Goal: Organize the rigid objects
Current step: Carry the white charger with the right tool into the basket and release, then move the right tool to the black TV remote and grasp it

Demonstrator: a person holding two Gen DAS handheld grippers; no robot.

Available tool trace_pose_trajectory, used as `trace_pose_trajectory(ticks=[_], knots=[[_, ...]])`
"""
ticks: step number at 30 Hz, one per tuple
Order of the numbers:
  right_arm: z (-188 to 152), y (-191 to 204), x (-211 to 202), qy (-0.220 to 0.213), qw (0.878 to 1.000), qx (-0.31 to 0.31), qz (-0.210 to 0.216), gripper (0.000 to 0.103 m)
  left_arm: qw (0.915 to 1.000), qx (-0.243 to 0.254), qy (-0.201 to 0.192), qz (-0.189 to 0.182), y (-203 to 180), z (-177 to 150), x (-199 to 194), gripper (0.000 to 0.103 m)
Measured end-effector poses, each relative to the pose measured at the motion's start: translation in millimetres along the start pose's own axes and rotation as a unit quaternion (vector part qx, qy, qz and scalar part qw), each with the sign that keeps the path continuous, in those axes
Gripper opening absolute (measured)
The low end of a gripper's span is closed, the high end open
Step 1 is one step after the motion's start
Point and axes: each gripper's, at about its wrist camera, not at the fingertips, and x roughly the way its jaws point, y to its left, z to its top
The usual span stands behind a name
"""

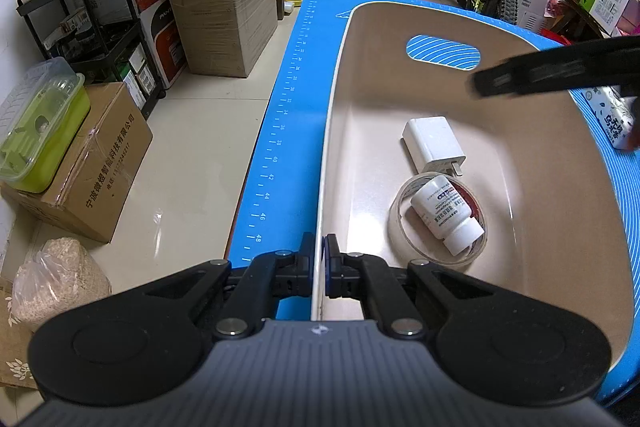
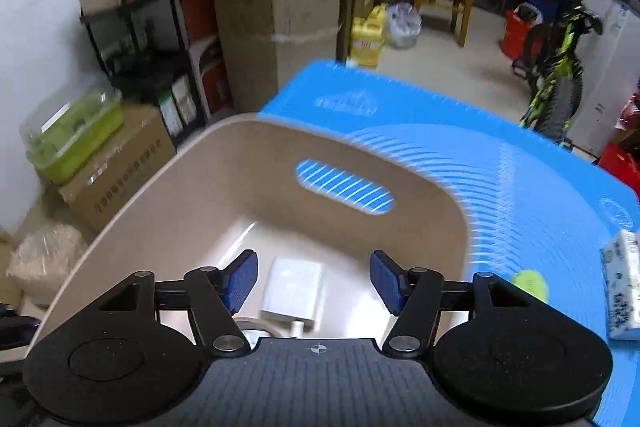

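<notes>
Below the open right tongs (image 2: 312, 281), the charger (image 2: 294, 289) lies loose.

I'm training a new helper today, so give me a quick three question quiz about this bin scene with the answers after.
1. True or false: the left gripper is clamped on the rim of the beige bin.
2. Where does the white pill bottle lie? A) on the blue mat B) inside the ring of clear tape C) on top of the white charger
3. Fill in: the right gripper holds ____.

Key: 1 true; 2 B; 3 nothing, its jaws stand open above the bin.
</notes>
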Motion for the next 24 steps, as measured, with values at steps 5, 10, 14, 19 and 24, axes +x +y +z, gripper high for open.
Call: trace_pose_trajectory(ticks=[5,10,14,19,24], knots=[[-3.2,-45.0,-39.7,-0.039,0.999,0.028,-0.021,0.073,1.0,0.0,0.0,0.0,0.0,-0.1,0.1,0.006],[-22.4,-93.5,-59.6,-0.056,0.995,0.061,-0.065,0.077,1.0,0.0,0.0,0.001,-0.1,0.3,0.0,0.006],[-51.2,-125.0,-52.5,-0.043,0.991,0.089,-0.088,0.077,1.0,0.001,0.0,0.001,0.0,0.2,0.1,0.006],[-96.5,-143.7,-33.9,-0.047,0.988,0.103,-0.108,0.077,1.0,-0.001,0.0,0.0,0.2,1.0,0.1,0.006],[-124.2,-149.2,-15.1,-0.031,0.987,0.116,-0.102,0.077,1.0,-0.001,0.0,0.0,0.7,1.4,0.0,0.006]])
